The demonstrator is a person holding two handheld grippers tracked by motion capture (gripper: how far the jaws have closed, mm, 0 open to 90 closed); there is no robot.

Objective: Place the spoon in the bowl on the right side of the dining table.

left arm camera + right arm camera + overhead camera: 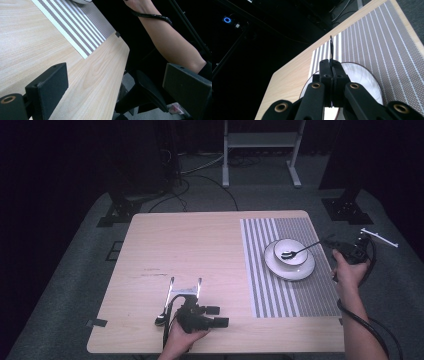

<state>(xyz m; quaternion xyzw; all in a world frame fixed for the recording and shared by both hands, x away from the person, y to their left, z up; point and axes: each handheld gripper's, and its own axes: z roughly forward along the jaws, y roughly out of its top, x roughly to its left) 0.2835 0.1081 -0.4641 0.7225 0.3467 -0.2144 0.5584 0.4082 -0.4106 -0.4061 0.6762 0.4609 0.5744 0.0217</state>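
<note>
A white bowl [291,245] sits on a white plate [301,269] on the striped placemat [280,290] at the table's right. A dark spoon [301,250] rests with its head in the bowl and its handle slanting up to the right. My right gripper [329,241] is shut on that handle at the table's right edge. In the right gripper view the jaws [331,62] are pressed on the thin handle [331,47] above the plate [364,75]. My left gripper [220,316] lies low near the front edge, pointing right. It stands wide open [116,72] with nothing between its jaws.
The bare wooden tabletop [190,250] takes up the left half. A small shiny rounded thing [161,320] lies by the left hand; I cannot tell what it is. A person's forearm [172,42] hangs beyond the table's right edge. Stands and cables lie on the floor behind.
</note>
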